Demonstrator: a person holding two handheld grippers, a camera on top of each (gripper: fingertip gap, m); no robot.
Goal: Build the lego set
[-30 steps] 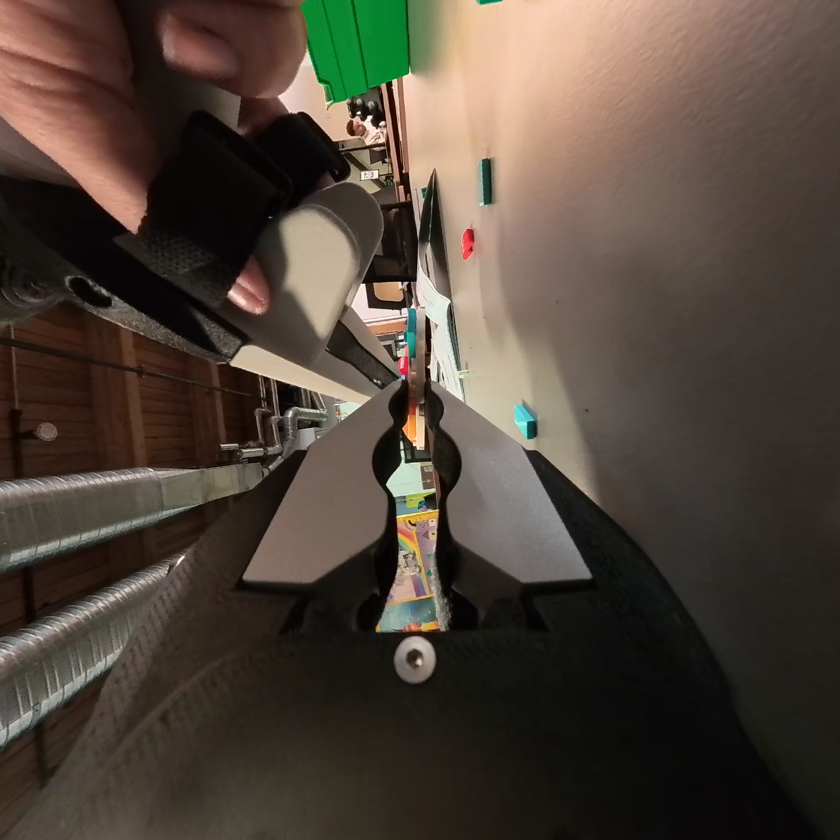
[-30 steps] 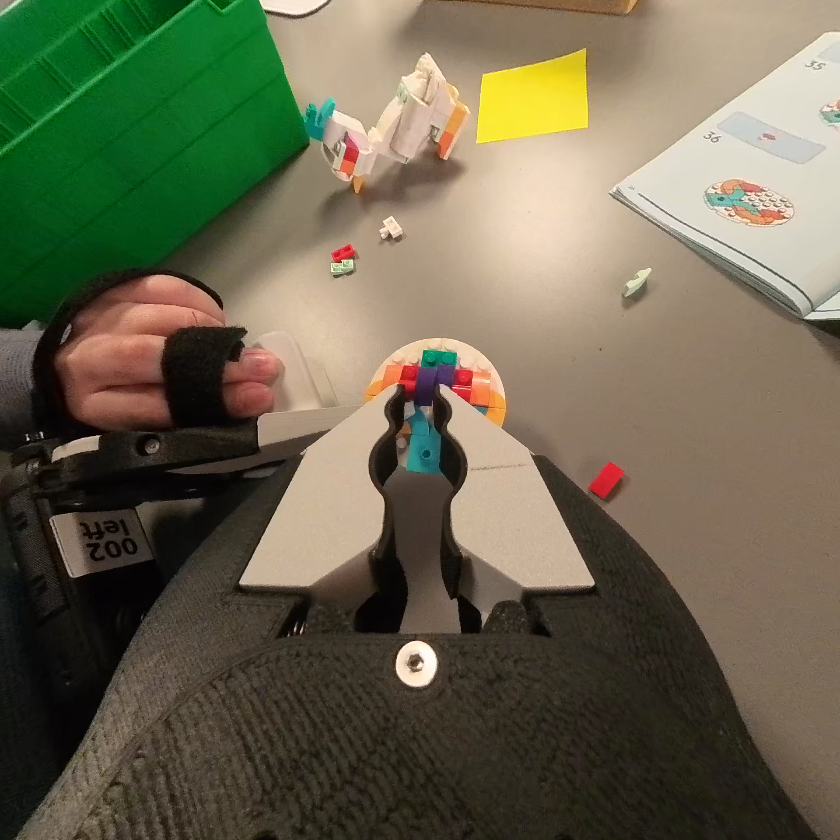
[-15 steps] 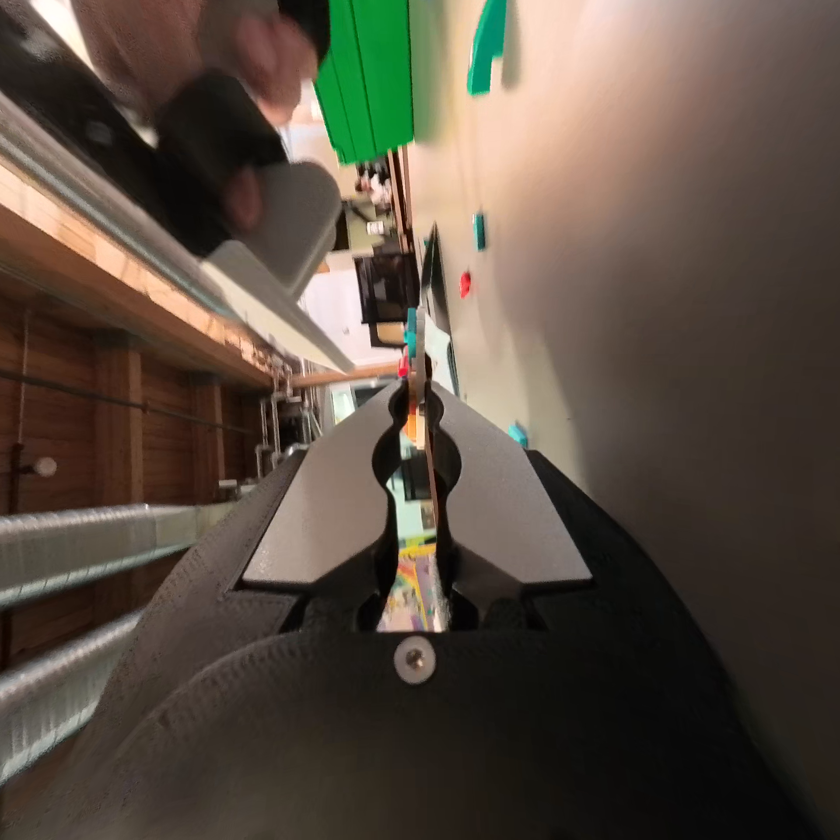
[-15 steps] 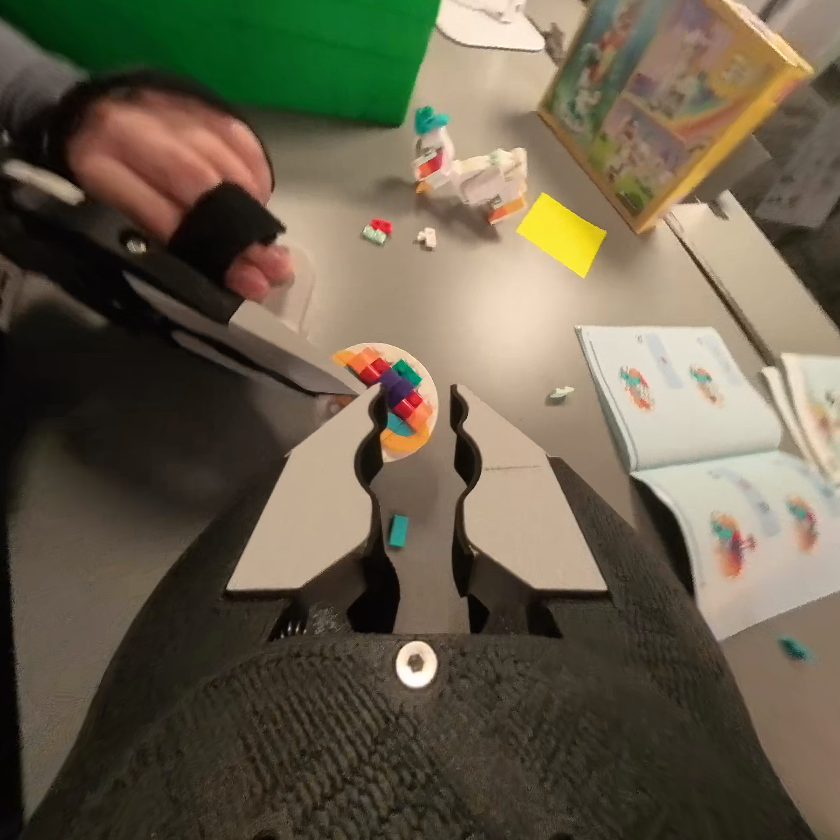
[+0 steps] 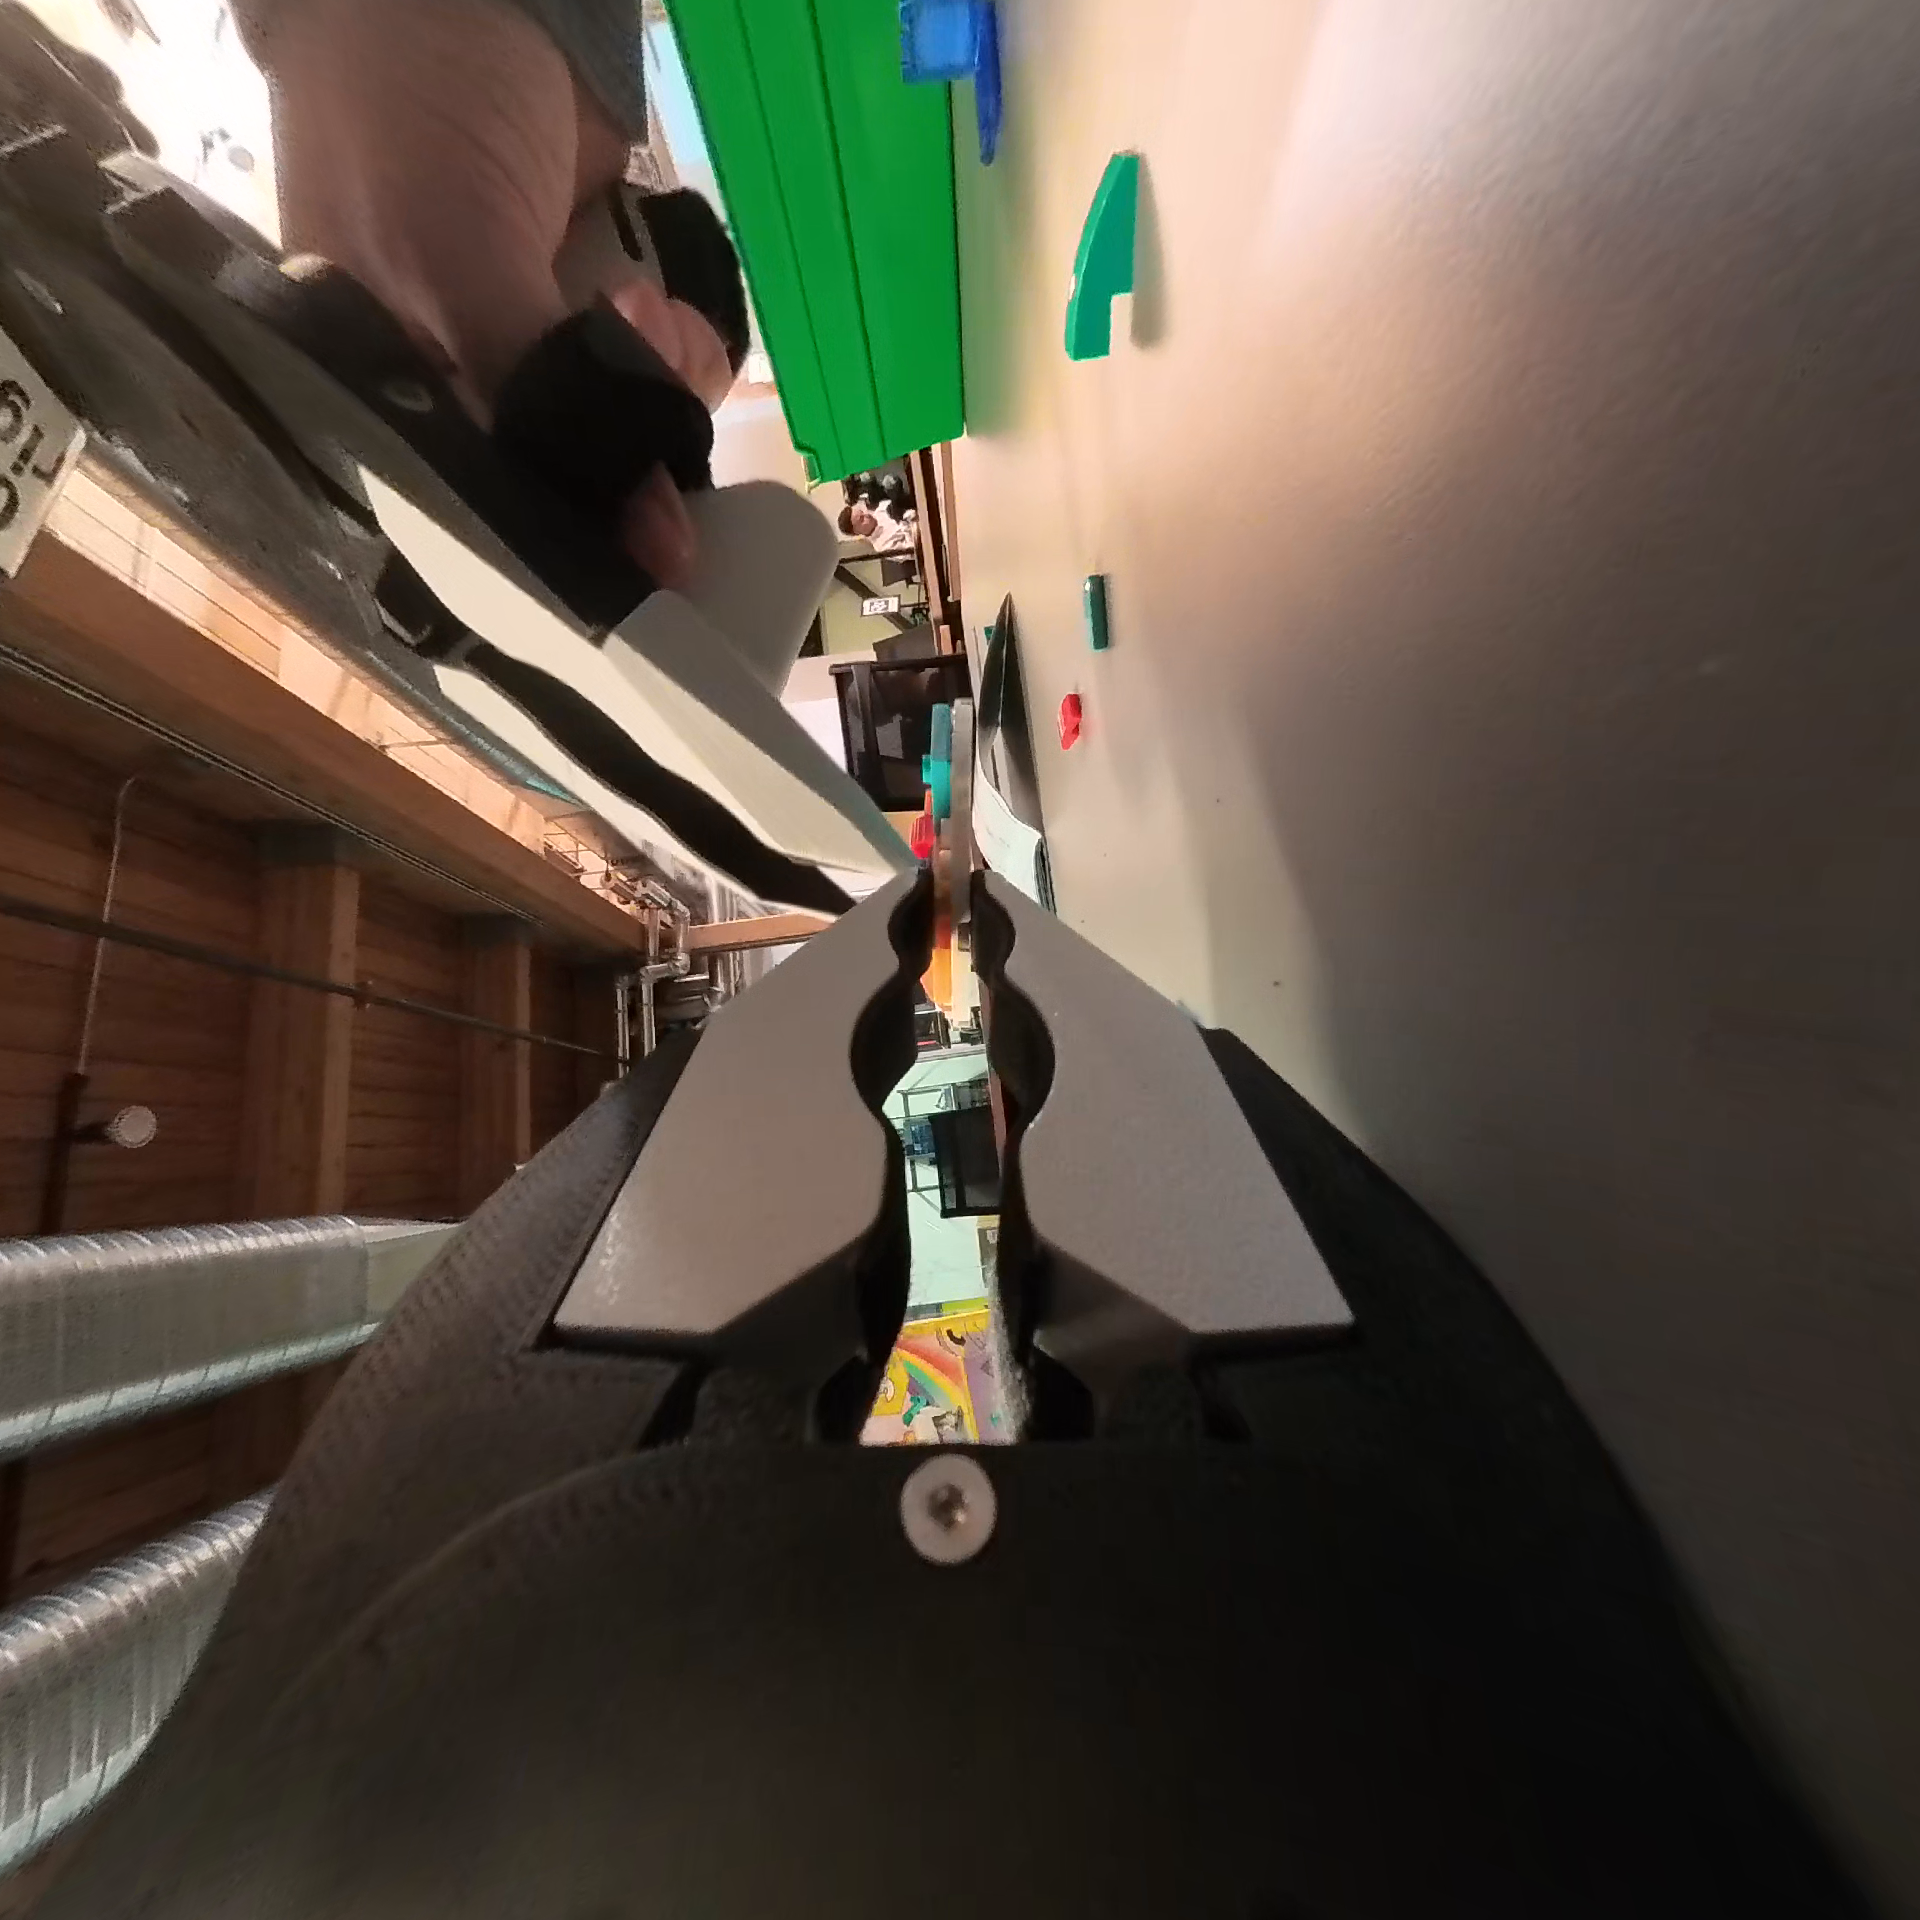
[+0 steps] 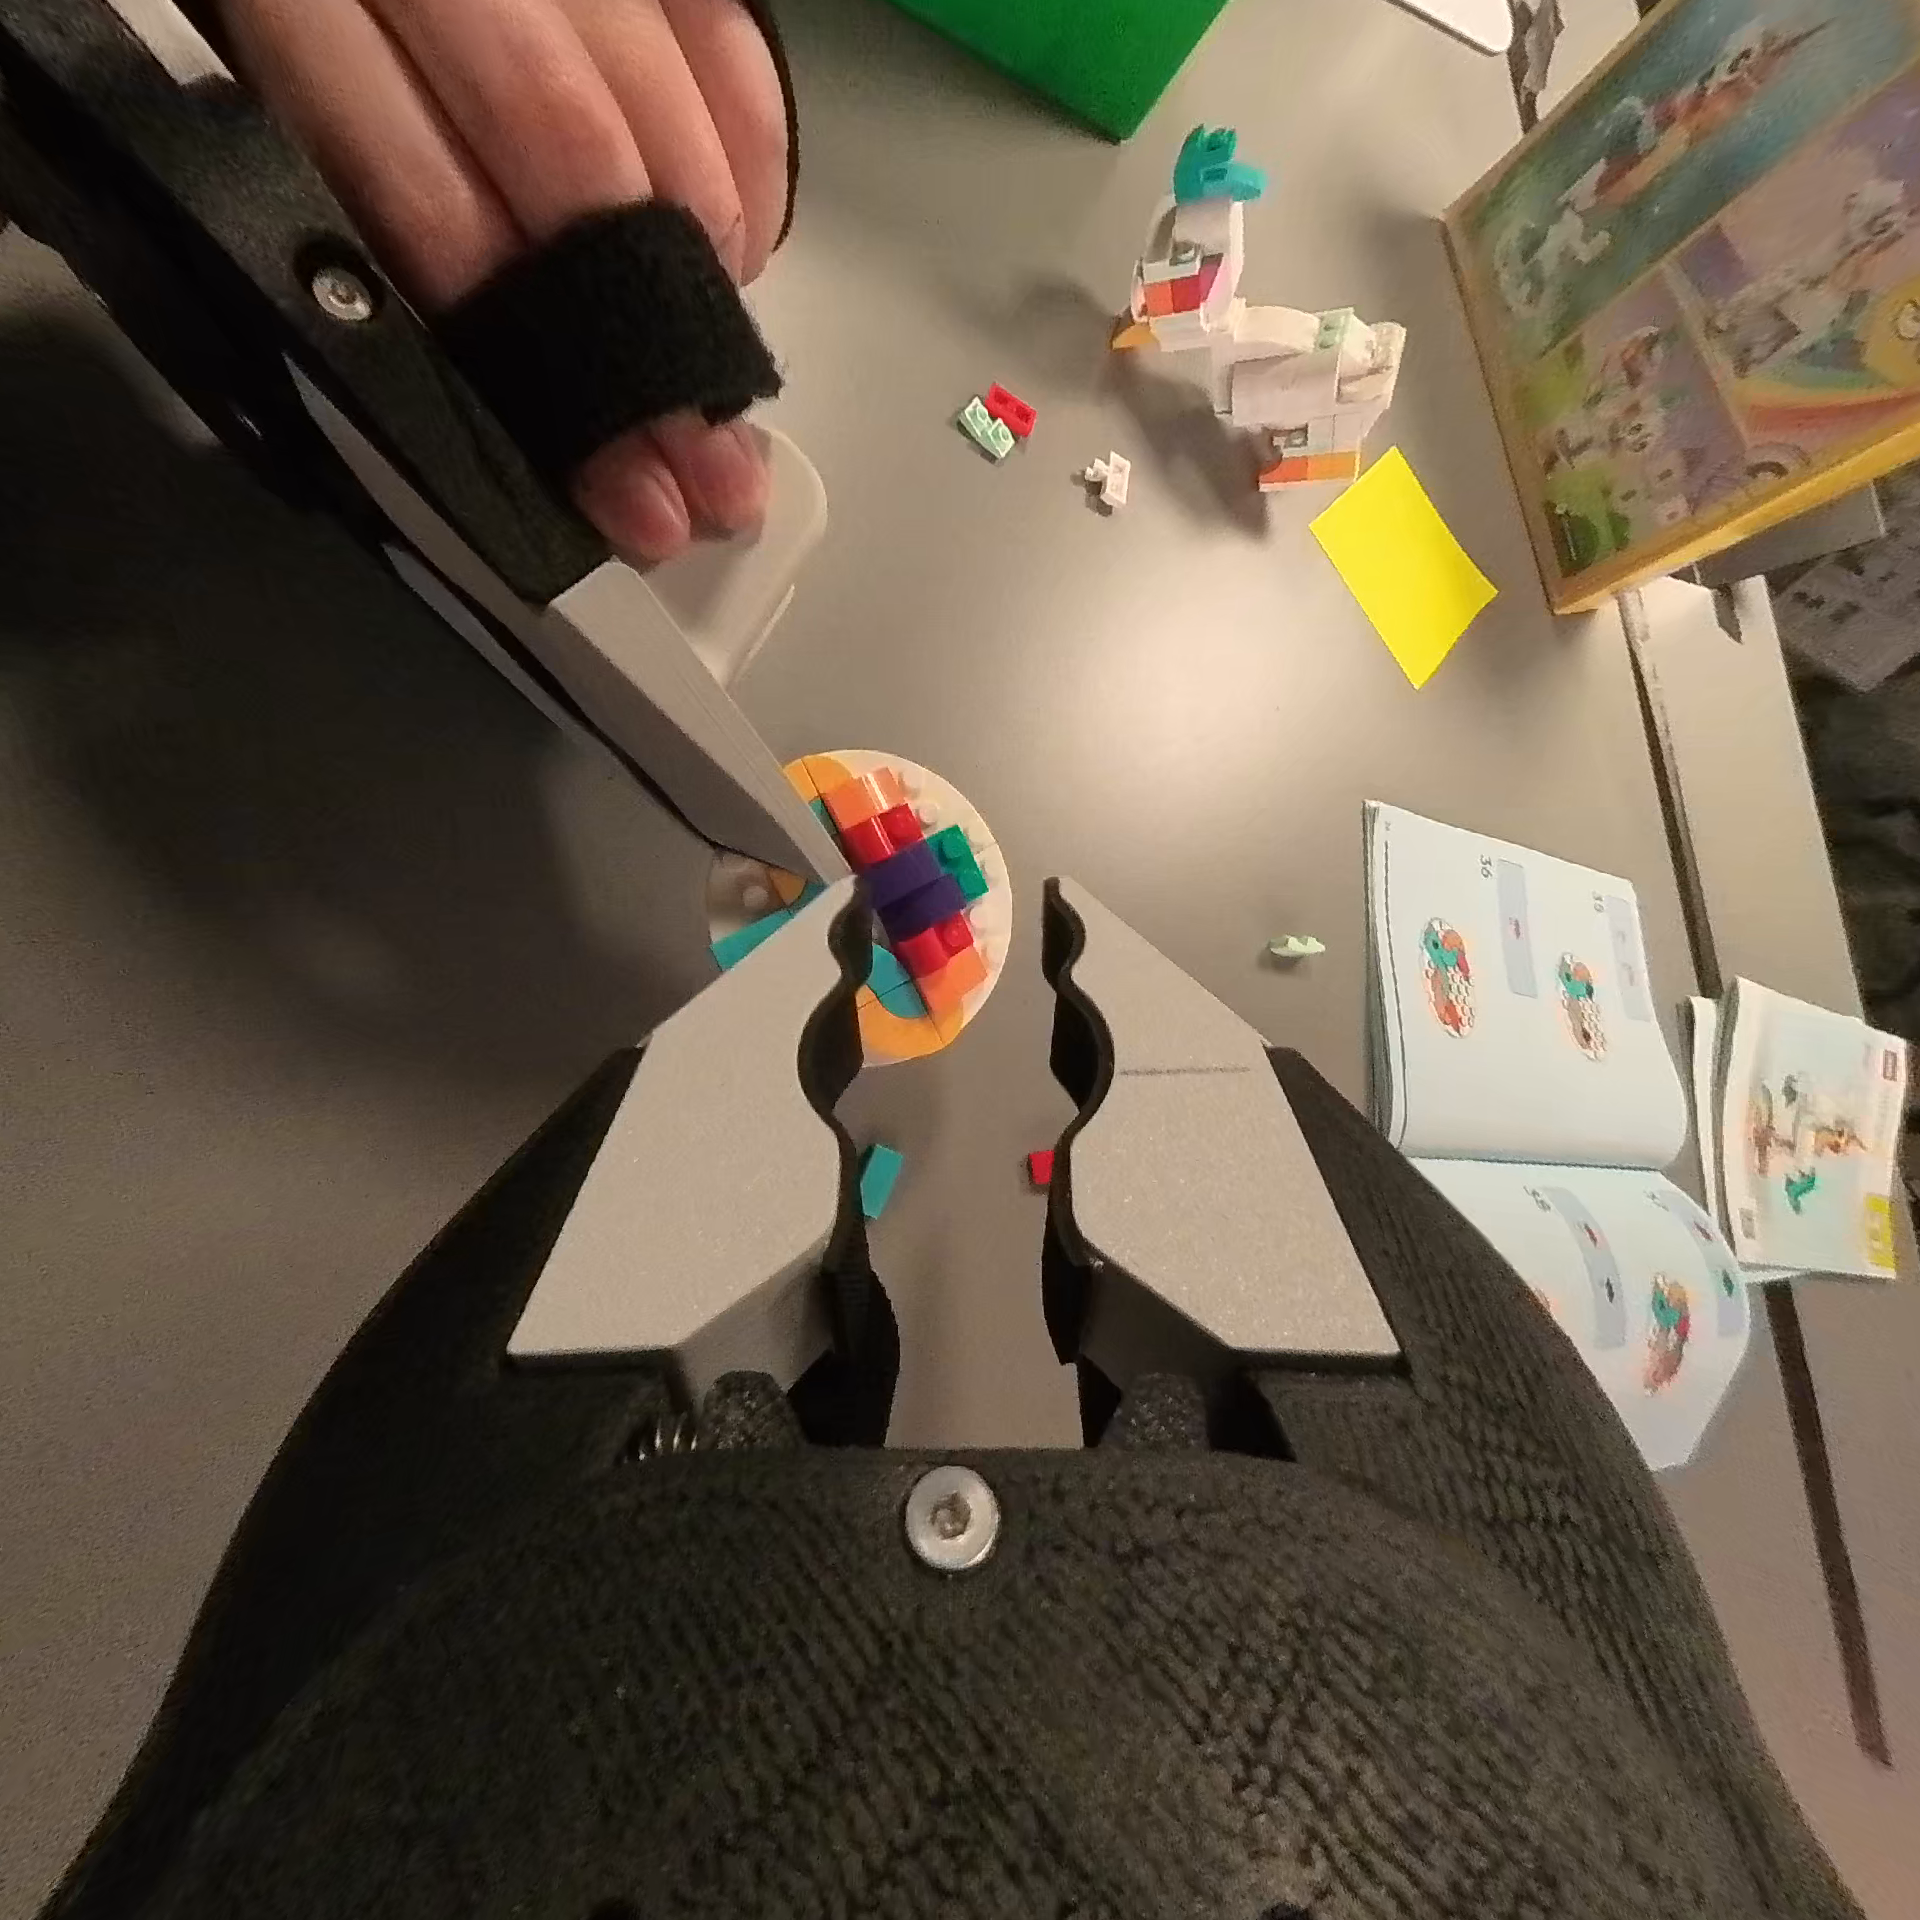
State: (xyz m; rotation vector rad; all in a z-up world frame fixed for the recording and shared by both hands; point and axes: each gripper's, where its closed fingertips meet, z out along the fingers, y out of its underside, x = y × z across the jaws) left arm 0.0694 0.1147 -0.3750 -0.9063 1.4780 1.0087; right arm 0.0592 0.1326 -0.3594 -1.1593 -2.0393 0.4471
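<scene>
1. The left gripper [image 5: 948, 883] has its jaws pinching the edge of the round lego disc [image 6: 914, 914]; in the left wrist view the disc [image 5: 961, 790] shows edge-on between the tips.
2. The right gripper [image 6: 951, 899] has its jaws spread wide and holds nothing; its left tip is right at the disc, though whether it touches I cannot tell.
3. The disc is a white round plate bearing orange, red, purple, green and teal bricks in a band across its face.
4. A hand [image 6: 540, 187] with a black strap over one finger grips the left gripper, up and to the left of the disc.
5. Just below the disc, seen between the right jaws, a teal brick [image 6: 878, 1179] and a small red brick [image 6: 1041, 1166] lie on the grey bench [image 6: 1091, 675].
6. To the right of the disc lie a pale green piece [image 6: 1294, 948] and, beyond it, an open instruction booklet [image 6: 1507, 997].
7. Above and to the right of the disc stands a white lego animal [image 6: 1257, 343] with a teal crest; loose red, pale green and white pieces lie between it and the disc.
8. A yellow paper square [image 6: 1403, 566] and the lego box [image 6: 1704, 270] lie farther right of the animal.
9. A green bin [image 6: 1049, 47] sits at the bench's far side, well above the disc.
</scene>
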